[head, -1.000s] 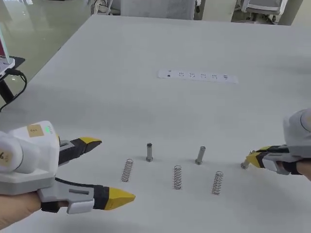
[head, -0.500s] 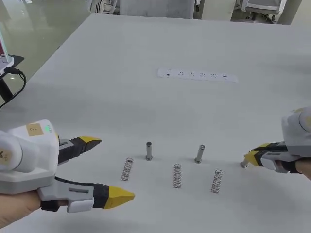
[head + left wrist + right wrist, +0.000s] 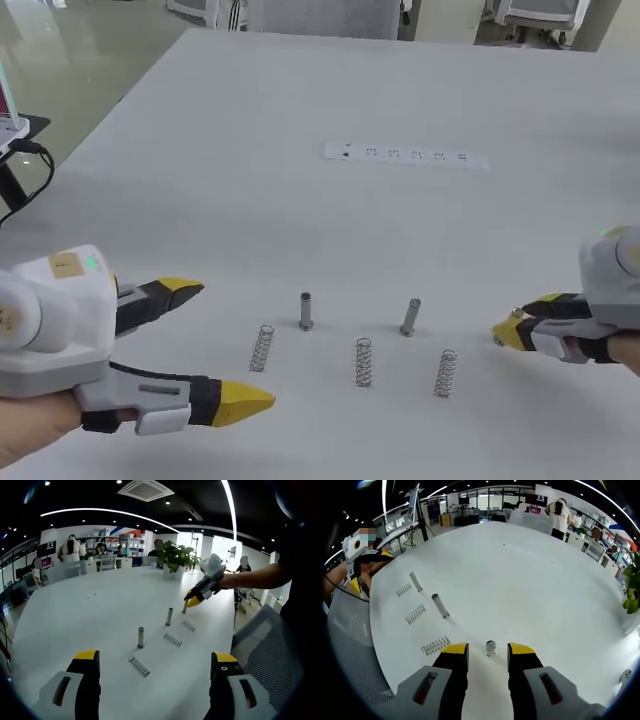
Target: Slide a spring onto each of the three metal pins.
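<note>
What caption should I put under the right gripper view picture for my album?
The open right claw straddles a short silver metal pin standing on the white table.

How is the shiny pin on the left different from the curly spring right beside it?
The smooth silver metal pin on the left stands upright on the white table; the coiled silver wire spring beside it lies flat. The pin is a solid, straight rod; the spring is a row of open loops. Both are grey metal, and they do not touch.
</note>
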{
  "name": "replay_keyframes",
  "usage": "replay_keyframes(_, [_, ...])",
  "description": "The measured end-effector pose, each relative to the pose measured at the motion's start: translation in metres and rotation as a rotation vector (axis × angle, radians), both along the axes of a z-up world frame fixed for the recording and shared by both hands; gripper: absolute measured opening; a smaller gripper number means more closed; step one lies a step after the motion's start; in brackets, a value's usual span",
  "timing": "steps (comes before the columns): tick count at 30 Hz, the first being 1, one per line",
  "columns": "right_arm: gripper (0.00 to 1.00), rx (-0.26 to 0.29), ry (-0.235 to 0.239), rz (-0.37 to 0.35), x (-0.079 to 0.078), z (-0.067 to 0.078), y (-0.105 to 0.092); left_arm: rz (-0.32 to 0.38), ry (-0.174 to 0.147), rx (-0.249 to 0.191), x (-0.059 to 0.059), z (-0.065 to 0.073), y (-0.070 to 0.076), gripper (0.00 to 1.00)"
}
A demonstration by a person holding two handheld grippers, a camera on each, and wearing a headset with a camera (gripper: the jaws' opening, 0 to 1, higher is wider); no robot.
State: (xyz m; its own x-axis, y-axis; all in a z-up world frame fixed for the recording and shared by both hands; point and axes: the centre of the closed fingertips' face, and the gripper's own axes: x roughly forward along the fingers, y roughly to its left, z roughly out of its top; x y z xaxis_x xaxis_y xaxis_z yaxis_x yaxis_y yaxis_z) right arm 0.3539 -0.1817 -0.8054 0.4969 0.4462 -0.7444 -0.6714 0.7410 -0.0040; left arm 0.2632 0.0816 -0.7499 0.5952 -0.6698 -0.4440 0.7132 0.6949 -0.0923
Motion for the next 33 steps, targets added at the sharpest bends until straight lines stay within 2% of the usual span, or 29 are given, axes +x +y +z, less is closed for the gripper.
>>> replay_keyframes(6, [0.35,0.016,0.006,-0.007,-0.002,0.001,0.001,-0.004,0.003,0.004,0.0,0.0,-0.001,0.88])
replay_keyframes(14, [0.46,0.017,-0.006,-0.017,-0.001,0.002,0.0,-0.008,0.005,0.004,-0.001,0.001,-0.001,0.88])
replay_keyframes(33, [0.57,0.06,0.024,-0.09,-0.012,0.002,-0.009,-0.013,0.011,0.001,-0.001,-0.003,-0.002,0.89])
